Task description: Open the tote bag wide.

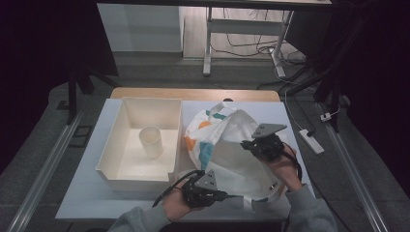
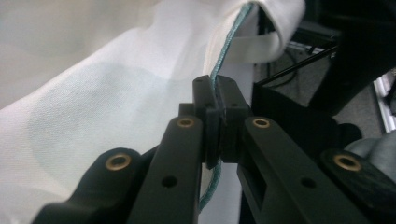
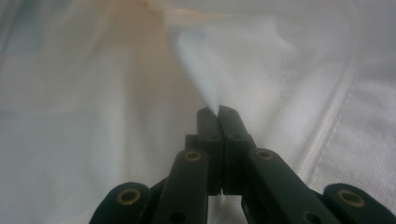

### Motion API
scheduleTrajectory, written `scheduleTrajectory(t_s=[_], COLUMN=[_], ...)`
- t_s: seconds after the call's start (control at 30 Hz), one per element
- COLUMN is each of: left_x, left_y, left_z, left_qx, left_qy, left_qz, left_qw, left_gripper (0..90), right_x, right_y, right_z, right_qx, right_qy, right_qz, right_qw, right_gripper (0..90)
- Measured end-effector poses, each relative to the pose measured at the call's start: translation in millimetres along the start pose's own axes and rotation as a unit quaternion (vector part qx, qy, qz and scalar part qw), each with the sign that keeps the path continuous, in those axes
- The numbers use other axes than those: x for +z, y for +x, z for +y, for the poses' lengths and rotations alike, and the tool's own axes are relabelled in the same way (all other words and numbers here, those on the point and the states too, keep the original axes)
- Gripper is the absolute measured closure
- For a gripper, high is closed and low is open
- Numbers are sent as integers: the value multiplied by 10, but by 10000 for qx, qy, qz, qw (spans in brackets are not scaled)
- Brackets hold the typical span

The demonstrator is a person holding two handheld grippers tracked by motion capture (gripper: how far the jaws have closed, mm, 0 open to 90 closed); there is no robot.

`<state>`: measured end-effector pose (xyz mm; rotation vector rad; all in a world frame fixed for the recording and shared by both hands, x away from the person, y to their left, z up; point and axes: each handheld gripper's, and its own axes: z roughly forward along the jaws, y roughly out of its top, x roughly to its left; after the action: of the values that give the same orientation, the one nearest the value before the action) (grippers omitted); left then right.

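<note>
The white bag (image 1: pixel 227 145) lies on the counter (image 1: pixel 87 193) between both tools: the left tool (image 1: pixel 223 195) pinches its teal-edged rim, the right tool (image 1: pixel 245 143) clamps fabric farther up. The tray (image 1: pixel 110 159) stands left of both.

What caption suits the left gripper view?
Left tool shut on the white bag's teal-edged rim.

Dim room, lit centre, soft close-ups.
In the high view, light falls on the worktop (image 1: pixel 87 188) and white bag (image 1: pixel 232 145) mid-frame, while the left and right edges sink into black. Both gripper views are grainy: the cloth blurs behind the dark jaws, with no glare.
</note>
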<state>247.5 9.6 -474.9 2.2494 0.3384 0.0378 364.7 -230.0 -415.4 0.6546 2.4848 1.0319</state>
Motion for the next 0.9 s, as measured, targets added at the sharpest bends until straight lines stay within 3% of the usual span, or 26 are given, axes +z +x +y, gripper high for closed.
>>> scheduleTrajectory(t_s=[0.07,0.17,0.23,0.4,0.7,0.9], left_x=[-19,-26,-25,-5,21,56], left_y=[0,28,48,75,126,158], left_z=[13,21,25,36,44,45], left_qx=[4,-9,-26,-61,-119,-156], left_qy=[-26,-48,-47,-64,-32,24], left_qz=[27,57,72,113,159,223], left_qw=[10000,10000,10000,9999,9998,9996], left_gripper=[881,881,881,881,881,881], right_x=[-15,41,104,228,395,612], right_y=[-137,-294,-380,-514,-653,-747], right_z=[13,31,29,-24,-117,-208], right_qx=[274,476,536,663,844,889], right_qy=[-190,-246,-224,-147,-38,257], right_qz=[-57,-284,-459,-619,-595,-552], right_qw=[9994,9982,9973,9958,9947,9942], right_gripper=[889,889,888,888,887,887])
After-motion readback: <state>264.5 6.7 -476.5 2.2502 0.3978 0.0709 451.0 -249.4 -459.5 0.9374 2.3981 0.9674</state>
